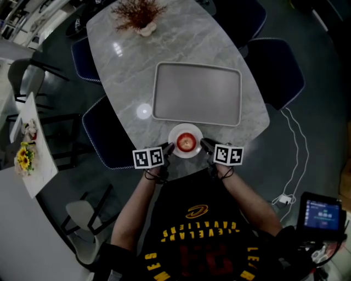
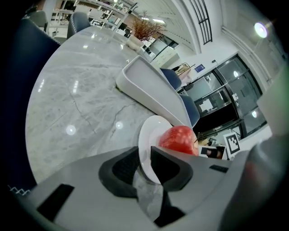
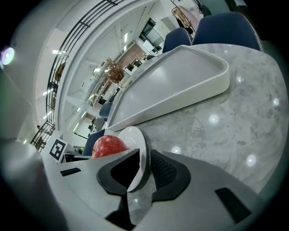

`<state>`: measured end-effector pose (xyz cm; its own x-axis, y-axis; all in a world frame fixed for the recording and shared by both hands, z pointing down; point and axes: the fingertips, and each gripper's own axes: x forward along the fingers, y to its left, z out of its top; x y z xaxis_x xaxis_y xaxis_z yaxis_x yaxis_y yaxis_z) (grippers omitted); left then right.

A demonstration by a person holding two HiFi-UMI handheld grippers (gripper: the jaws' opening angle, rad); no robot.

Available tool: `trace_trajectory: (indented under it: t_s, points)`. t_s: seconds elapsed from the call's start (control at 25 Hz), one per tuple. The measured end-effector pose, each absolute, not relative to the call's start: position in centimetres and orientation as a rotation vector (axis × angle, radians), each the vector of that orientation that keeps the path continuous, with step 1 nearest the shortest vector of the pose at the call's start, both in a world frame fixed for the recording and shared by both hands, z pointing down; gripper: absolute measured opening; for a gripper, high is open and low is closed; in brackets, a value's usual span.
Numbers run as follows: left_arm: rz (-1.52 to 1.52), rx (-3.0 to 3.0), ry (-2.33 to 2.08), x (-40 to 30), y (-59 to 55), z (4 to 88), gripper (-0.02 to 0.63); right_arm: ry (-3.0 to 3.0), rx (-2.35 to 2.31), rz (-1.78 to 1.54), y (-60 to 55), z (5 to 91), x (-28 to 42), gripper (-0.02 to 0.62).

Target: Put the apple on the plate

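A red apple (image 1: 186, 142) lies on a small white plate (image 1: 193, 132) at the near end of the marble table (image 1: 126, 66). My left gripper (image 1: 171, 147) is shut on the plate's left rim, and my right gripper (image 1: 202, 142) is shut on its right rim. In the left gripper view the plate (image 2: 146, 140) stands edge-on between the jaws, with the apple (image 2: 179, 139) just beyond. In the right gripper view the plate (image 3: 137, 144) is pinched the same way, the apple (image 3: 108, 146) sitting to the left of it.
A large grey tray (image 1: 197, 93) lies just beyond the plate; it also shows as tray (image 2: 149, 92) and tray (image 3: 171, 85). A dried-flower vase (image 1: 140, 15) stands at the far end. Dark blue chairs (image 1: 274, 68) ring the table.
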<state>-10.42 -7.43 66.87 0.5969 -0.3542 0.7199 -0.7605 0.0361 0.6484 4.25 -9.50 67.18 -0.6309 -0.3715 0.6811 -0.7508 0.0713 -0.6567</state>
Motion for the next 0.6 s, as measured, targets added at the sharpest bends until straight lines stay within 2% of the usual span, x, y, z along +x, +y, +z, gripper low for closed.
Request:
trace_trajectory:
  t_s: [0.12, 0.24, 0.6]
  points:
    - [0.371, 1.538, -0.948, -10.51, -7.52, 67.14, 0.084, -2.014, 1.100, 1.619, -9.58, 67.32, 4.27, 0.083]
    - [0.358, 1.522, -0.934, -10.86, -7.14, 67.11, 0.051, -2.016, 1.084, 1.644, -9.24, 67.04, 3.85, 0.035]
    - [0.312, 1.484, -0.899, -10.38, -7.58, 67.41, 0.043, -1.997, 1.074, 1.744, -9.98, 67.46, 4.44, 0.034]
